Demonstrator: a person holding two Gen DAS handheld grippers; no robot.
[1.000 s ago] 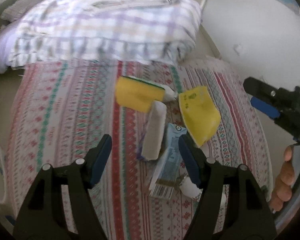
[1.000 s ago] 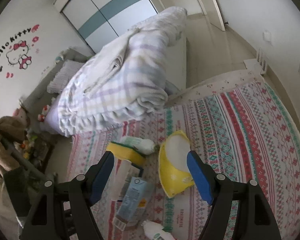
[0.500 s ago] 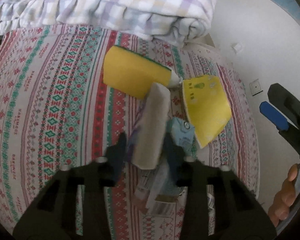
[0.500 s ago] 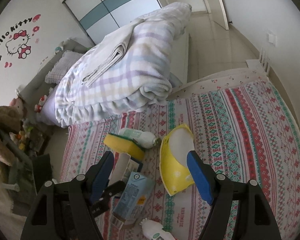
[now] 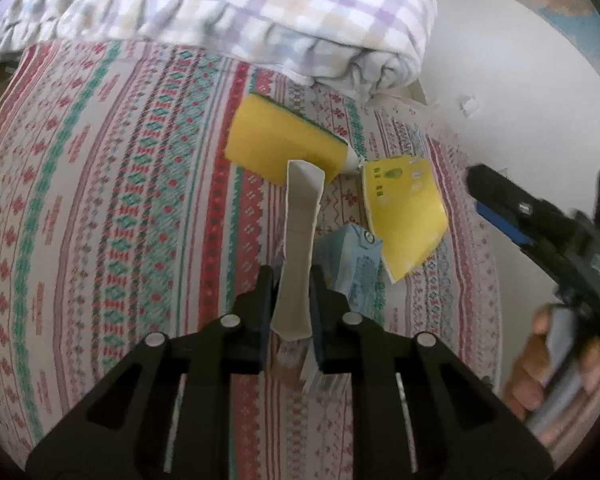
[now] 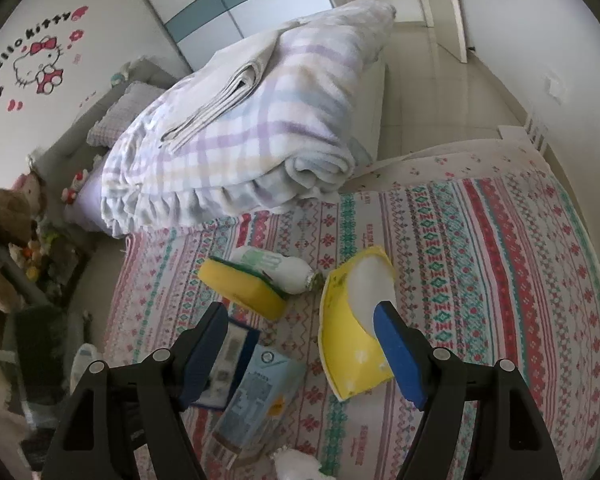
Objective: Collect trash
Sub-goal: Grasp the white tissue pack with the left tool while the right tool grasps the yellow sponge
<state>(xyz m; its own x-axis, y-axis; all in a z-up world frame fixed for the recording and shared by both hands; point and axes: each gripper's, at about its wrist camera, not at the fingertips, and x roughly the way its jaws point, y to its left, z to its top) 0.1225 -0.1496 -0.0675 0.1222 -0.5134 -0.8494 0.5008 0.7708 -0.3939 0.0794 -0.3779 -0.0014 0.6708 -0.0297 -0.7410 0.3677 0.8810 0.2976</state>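
Observation:
My left gripper (image 5: 290,280) is shut on a flattened white cardboard box (image 5: 300,236) and holds it above the patterned bedspread (image 5: 112,220). Below lie a yellow sponge (image 5: 276,148), a yellow packet (image 5: 404,216) and a light blue carton (image 5: 354,260). My right gripper (image 6: 300,344) is open and empty above the same pile: the sponge (image 6: 240,286), a white bottle (image 6: 272,266), the yellow packet (image 6: 348,344), the blue carton (image 6: 256,392) and a dark blue box (image 6: 220,372). The right gripper also shows at the right of the left wrist view (image 5: 500,208).
A folded checked blanket (image 6: 252,128) lies at the far end of the bed. A crumpled white item (image 6: 296,464) lies at the near edge. Soft toys (image 6: 4,232) and a shelf stand at the left. A white wall (image 5: 500,80) is on the right.
My left gripper went down over the white cardboard box, shut on it and lifted it off the bedspread. The right gripper stayed open and shifted only slightly.

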